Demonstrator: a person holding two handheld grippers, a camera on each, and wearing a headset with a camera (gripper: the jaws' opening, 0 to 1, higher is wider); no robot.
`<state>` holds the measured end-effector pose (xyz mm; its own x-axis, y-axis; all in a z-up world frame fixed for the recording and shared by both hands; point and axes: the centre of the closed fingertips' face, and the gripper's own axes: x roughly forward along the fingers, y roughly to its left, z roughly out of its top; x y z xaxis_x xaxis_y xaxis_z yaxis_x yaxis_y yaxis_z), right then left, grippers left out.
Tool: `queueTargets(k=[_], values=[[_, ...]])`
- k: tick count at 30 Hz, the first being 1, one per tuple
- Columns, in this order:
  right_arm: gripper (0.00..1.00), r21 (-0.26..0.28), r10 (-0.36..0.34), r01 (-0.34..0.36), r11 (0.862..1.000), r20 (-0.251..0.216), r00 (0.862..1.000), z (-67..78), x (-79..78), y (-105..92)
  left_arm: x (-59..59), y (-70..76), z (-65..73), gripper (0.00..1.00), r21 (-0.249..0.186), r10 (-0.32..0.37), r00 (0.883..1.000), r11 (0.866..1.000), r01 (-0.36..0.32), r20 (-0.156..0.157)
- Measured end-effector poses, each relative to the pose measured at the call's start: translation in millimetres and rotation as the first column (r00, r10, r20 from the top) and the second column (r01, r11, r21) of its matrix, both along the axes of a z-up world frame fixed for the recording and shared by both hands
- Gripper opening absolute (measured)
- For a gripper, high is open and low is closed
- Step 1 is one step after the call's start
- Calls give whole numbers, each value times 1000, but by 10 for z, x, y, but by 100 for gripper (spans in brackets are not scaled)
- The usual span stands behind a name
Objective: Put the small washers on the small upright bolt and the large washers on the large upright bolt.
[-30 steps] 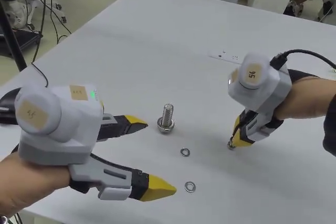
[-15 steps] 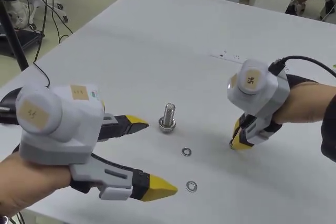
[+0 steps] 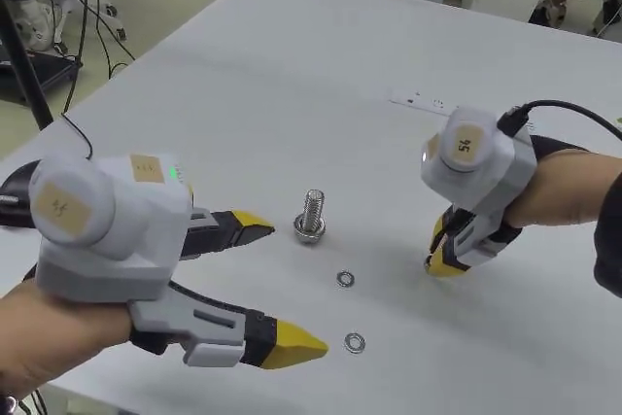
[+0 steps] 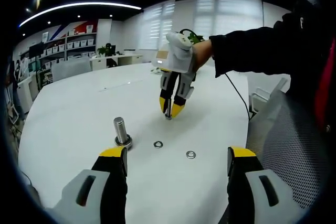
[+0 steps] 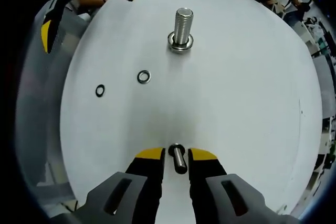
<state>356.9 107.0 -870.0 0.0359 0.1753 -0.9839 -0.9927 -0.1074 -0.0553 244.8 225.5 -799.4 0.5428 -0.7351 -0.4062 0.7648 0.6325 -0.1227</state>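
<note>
White worktop (image 3: 292, 65) with an upright large bolt (image 3: 311, 213) near its middle, and a ring washer (image 5: 180, 43) already round its foot. The left gripper (image 3: 272, 284), jaws spread wide and holding nothing, sits to the near left of the large bolt. The right gripper (image 3: 442, 259), well right of the large bolt, looks clenched on the small bolt (image 5: 177, 160). The right gripper view shows its shank between the jaws, while in the head view the gripper body covers most of it. In front of the large bolt, the first washer (image 3: 345, 279) lies near it and the second washer (image 3: 355, 342) lies closer to the person. Both look thin, light, stiff and slippery, so they are best pinched across the rim.
</note>
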Motion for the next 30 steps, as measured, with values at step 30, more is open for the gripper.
queueTargets(k=[30], values=[[47,111,40,-40,993,0,999,378,-190,362,5,17,44,78,-5,4,1000,1000,-4,17]])
